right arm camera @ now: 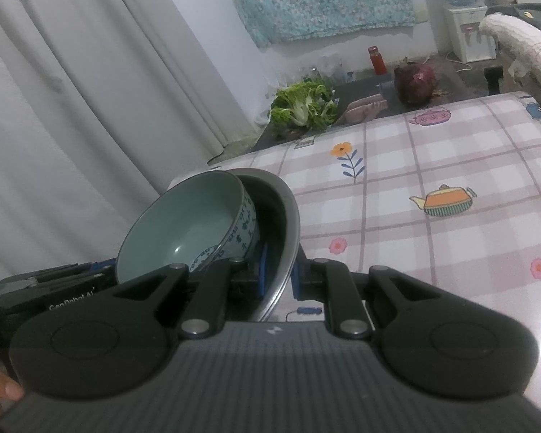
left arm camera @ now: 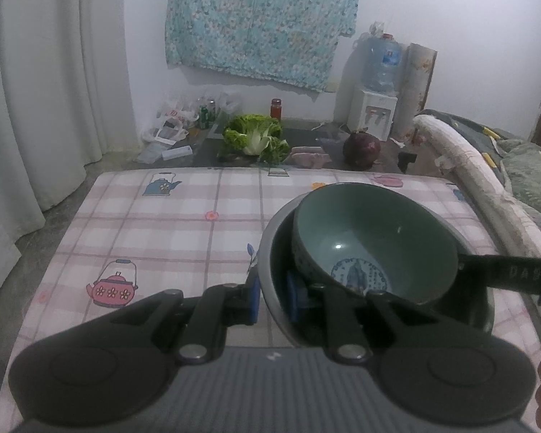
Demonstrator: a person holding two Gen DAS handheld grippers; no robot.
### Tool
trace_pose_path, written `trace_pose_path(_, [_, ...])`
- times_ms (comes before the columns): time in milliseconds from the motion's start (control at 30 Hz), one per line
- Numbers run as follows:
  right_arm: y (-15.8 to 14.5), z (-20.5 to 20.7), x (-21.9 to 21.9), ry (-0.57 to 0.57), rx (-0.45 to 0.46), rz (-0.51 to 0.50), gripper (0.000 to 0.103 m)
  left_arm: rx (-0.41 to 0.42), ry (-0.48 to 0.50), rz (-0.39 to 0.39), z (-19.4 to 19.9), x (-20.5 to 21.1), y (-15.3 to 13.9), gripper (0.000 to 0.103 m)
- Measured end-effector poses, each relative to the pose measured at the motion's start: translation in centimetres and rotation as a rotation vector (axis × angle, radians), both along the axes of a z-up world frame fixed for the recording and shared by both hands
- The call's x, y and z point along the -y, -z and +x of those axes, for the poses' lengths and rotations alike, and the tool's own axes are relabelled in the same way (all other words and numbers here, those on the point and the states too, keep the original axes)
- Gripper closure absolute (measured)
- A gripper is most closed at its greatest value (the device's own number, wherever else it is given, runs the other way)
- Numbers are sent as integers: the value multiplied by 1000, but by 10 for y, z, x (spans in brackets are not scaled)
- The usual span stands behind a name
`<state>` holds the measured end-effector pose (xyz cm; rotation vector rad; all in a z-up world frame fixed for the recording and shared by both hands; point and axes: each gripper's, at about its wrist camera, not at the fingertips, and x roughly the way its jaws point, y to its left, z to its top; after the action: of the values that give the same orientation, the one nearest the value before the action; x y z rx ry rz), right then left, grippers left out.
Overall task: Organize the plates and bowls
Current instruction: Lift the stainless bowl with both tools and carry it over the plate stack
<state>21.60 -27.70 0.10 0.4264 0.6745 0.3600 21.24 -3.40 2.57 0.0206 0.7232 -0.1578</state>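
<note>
We hold a wide grey metal bowl [left arm camera: 270, 252] by its rim from two sides, because it carries a second vessel and one pinch alone would likely let it tip. Our left gripper [left arm camera: 272, 301] is clamped on the near rim, one blue pad outside the wall and one inside, and our right gripper [right arm camera: 277, 274] is clamped on the rim at the opposite side in the same way. Inside the metal bowl sits a round celadon-green ceramic bowl with blue patterning on its outer wall and a blue medallion on its floor [left arm camera: 371, 245]; it leans against the metal wall rather than lying flat, so the nesting is loose and we judge a level carry matters. The pair appears lifted clear above the table covered in a pink plaid cloth printed with teapots and flowers [left arm camera: 162, 223], over the cloth's near right part in the left view, well back from the far edge. The bowls already being stacked, what remains seems to be setting them down where they belong.
</note>
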Motion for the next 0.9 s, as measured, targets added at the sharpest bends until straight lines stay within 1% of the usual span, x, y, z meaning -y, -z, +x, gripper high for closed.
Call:
trace_pose_path(400, [-8,-55,-4,11,-3,3,89,3,8,-11,-47,-6,-9,88])
trace_pose_path(500, [-9,-63,-6,10,1,-2,89,6,9,-10,-58,-7,-10,89])
trace_pose_path(900, [-1,-107,-5,18,-8,20,89,1,19,3,-94,-3,-10,89])
